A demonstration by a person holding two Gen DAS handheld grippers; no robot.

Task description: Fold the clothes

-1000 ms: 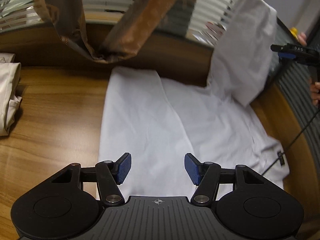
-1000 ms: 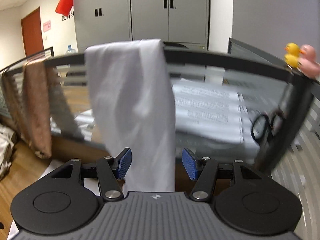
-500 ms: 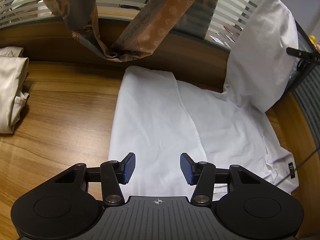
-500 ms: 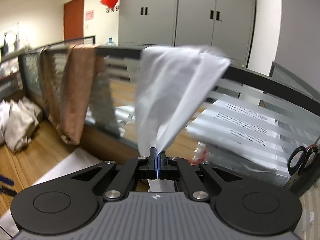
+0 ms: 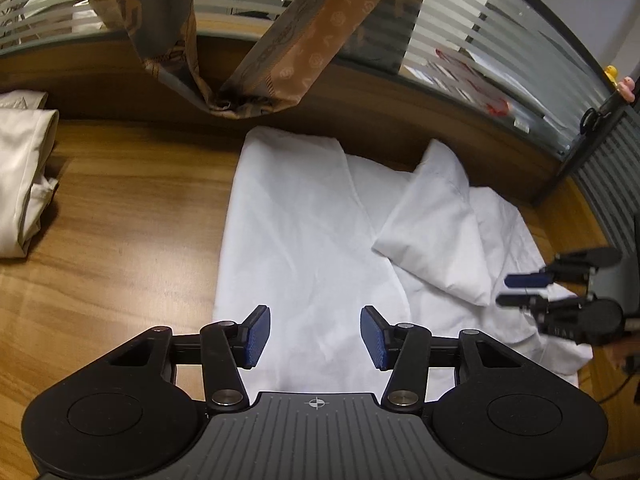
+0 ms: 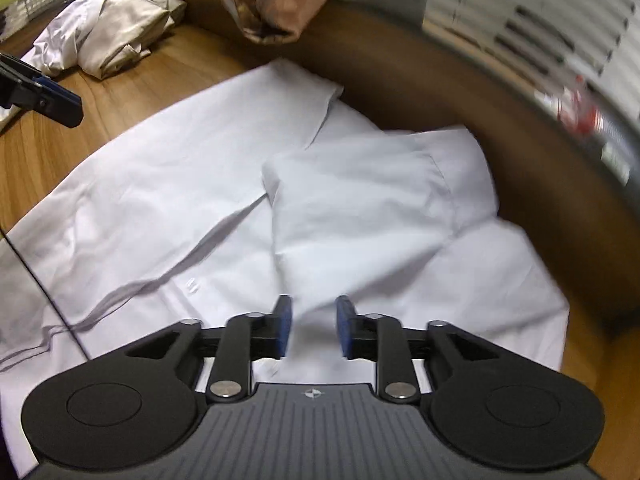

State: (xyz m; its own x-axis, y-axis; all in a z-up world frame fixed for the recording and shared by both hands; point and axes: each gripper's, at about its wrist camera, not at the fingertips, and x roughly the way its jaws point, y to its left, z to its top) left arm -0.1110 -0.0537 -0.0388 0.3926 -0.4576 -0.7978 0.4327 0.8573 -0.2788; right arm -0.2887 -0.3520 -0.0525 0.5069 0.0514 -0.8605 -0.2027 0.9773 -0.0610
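Right wrist view has the white shirt [image 6: 168, 200] spread flat on the wooden table [image 6: 36, 168], its long axis running from the near left of that view to the far right, toward the partition. One sleeve [image 6: 360, 208] lies folded in over the body, and its loose end sits right between the fingers of the right tongs [image 6: 313, 330], which stand a little apart with cloth in the gap but not pinched. So the sleeve lies straight ahead of the right tongs and touching them; that hand is plainly the nearer one. In the left wrist view the left tongs [image 5: 315, 336] hover wide apart over the shirt's near hem, well clear of the sleeve. I judge the fold half made: one side panel already doubled over, the sleeve just laid in.

Count: one white shirt laid out, one crumpled cream garment [image 5: 22, 176] off to the left, one brown patterned cloth [image 5: 280, 60] hanging over the partition, two tongs.
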